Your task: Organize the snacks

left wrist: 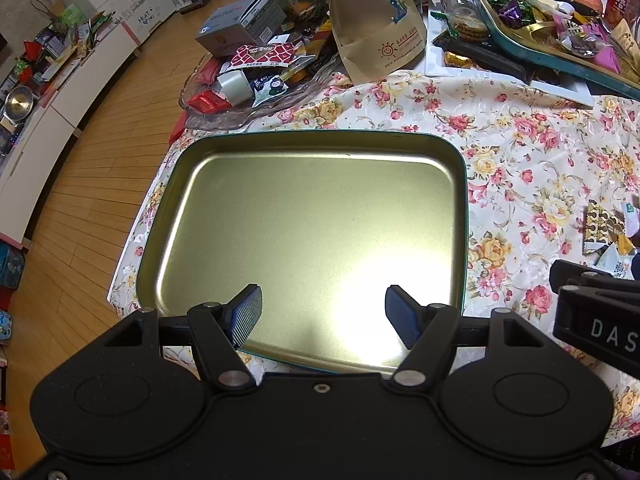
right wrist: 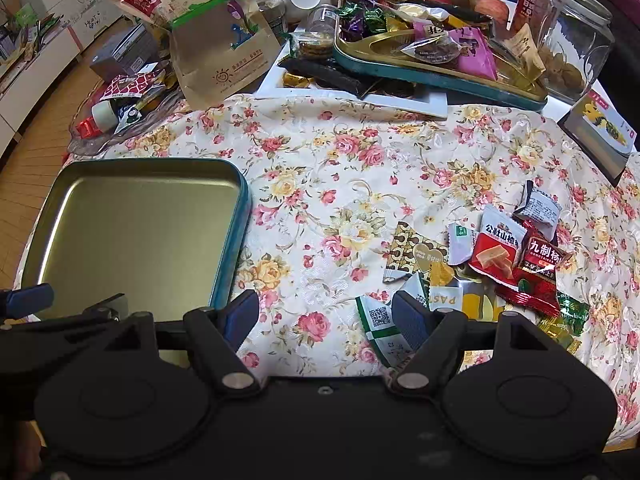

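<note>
An empty gold tin tray with a teal rim (left wrist: 464, 208) lies on the floral tablecloth; it also shows at the left of the right wrist view (right wrist: 240, 216). My left gripper (left wrist: 323, 312) is open and empty, hovering over the tray's near edge. My right gripper (right wrist: 325, 316) is open and empty above the cloth, between the tray and a pile of small wrapped snacks (right wrist: 500, 256). A white-green packet (right wrist: 380, 320) lies by its right finger. Part of the pile shows at the right edge of the left wrist view (left wrist: 604, 232).
A second teal tray heaped with sweets (right wrist: 420, 70) sits at the back, beside a glass jar (right wrist: 576, 40). A brown paper bag (right wrist: 224, 40) and a glass dish of packets (right wrist: 120, 120) stand at the back left. The table edge and wooden floor (left wrist: 92, 200) are left.
</note>
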